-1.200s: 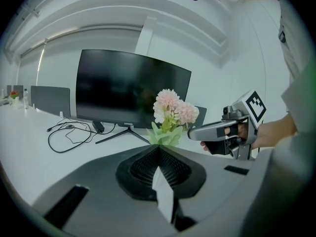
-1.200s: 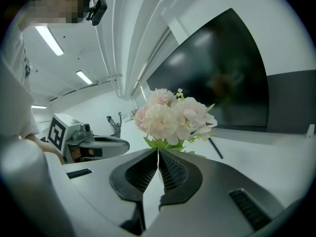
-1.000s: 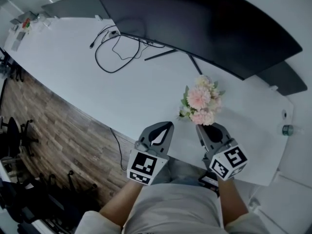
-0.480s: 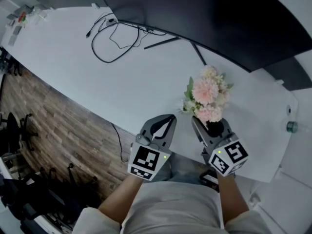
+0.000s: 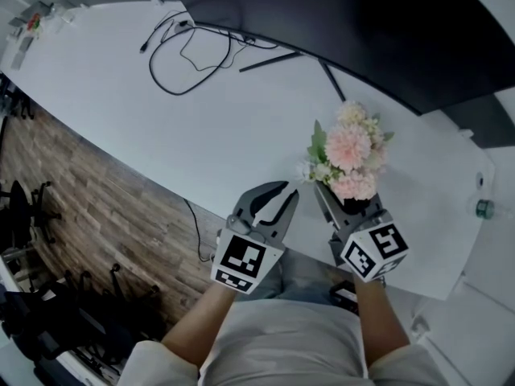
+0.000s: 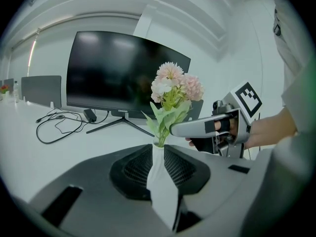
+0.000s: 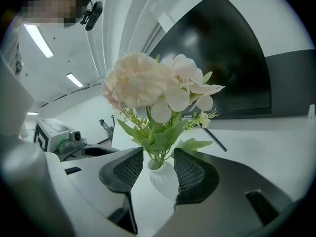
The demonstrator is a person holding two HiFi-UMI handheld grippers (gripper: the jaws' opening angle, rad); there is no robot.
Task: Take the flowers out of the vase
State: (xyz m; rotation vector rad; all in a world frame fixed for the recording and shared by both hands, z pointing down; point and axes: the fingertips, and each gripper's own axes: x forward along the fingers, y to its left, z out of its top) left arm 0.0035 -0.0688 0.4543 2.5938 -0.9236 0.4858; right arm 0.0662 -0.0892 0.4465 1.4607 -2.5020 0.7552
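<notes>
A bunch of pale pink flowers (image 5: 350, 155) with green leaves stands in a small white ribbed vase (image 7: 163, 177) on the white table (image 5: 161, 127). My right gripper (image 5: 342, 199) is at the vase, its jaws opening wide. The vase sits between them and the pads do not touch it. My left gripper (image 5: 283, 195) is just left of the vase with its jaws opening to a narrow gap and nothing between them. Through that gap the vase (image 6: 157, 154) shows ahead, with the flowers (image 6: 174, 83) above it. In the head view the blooms hide the vase.
A large dark monitor (image 5: 346, 22) on a thin stand fills the back of the table, with looped black cables (image 5: 189, 55) to its left. A small bottle (image 5: 481, 209) stands at the far right. The table's front edge runs along a wooden floor (image 5: 88, 199).
Both grippers' jaws have gone from shut to open, the right first and wider. Both have sunk a little towards the table, and the right jaws now sit round the vase.
</notes>
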